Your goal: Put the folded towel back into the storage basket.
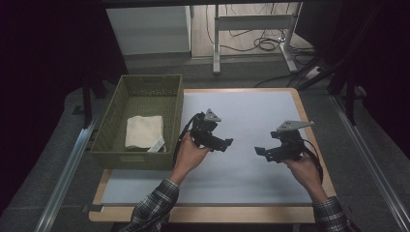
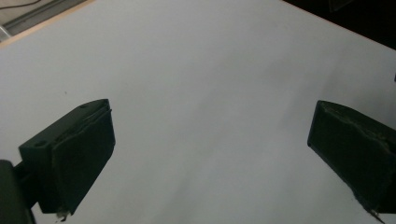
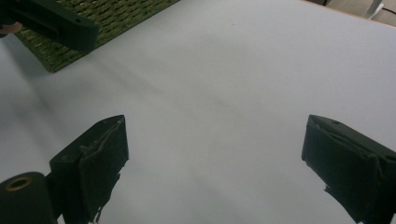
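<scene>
My left gripper [image 1: 227,143] hangs above the white table mat, just right of the green woven basket [image 1: 113,126]. Its jaws stand wide apart in the left gripper view [image 2: 210,154], with bare mat between them. My right gripper [image 1: 261,152] hovers over the mat's right half and points left toward the other one. It is open too [image 3: 215,163], and nothing lies between its black pads [image 3: 100,163]. A folded cream cloth [image 1: 143,131] with a white label lies flat inside the basket.
The white mat [image 1: 251,116] covers a wooden table top [image 1: 302,108]. The basket's corner [image 3: 112,18] and the tip of the left gripper [image 3: 56,23] appear at the top left of the right gripper view. A metal desk frame and cables [image 1: 263,41] stand on the floor beyond.
</scene>
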`<state>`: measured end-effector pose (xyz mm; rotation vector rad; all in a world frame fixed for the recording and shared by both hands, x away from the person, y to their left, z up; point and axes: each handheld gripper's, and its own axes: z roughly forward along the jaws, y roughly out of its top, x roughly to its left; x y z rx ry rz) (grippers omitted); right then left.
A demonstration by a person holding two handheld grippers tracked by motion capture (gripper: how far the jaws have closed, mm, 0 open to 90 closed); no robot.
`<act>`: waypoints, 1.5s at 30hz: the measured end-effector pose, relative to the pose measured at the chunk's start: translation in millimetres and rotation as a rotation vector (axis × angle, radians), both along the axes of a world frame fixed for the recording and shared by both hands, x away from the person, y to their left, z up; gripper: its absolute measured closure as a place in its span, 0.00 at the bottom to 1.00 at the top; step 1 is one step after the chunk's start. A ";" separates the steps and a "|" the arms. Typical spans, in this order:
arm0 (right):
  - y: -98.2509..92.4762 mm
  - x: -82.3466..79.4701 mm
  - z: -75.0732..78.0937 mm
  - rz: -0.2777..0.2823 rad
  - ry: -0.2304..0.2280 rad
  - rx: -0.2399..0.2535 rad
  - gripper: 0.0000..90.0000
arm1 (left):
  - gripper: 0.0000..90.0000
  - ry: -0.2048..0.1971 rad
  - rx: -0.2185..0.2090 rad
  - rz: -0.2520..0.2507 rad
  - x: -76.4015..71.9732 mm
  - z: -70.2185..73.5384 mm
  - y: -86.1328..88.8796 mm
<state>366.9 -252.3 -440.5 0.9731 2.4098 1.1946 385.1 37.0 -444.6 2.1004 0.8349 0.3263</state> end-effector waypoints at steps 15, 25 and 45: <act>-25.4 -19.5 -26.4 -0.029 0.009 -0.029 0.08 | 0.01 -0.011 -0.001 0.006 -41.5 -30.6 14.1; -32.9 -36.0 -56.7 -0.035 0.021 -0.043 0.08 | 0.01 0.014 0.019 0.029 -68.7 -64.3 29.1; -30.0 -47.3 -90.8 -0.055 0.012 -0.149 0.07 | 0.01 0.077 0.109 0.073 -84.3 -102.0 37.1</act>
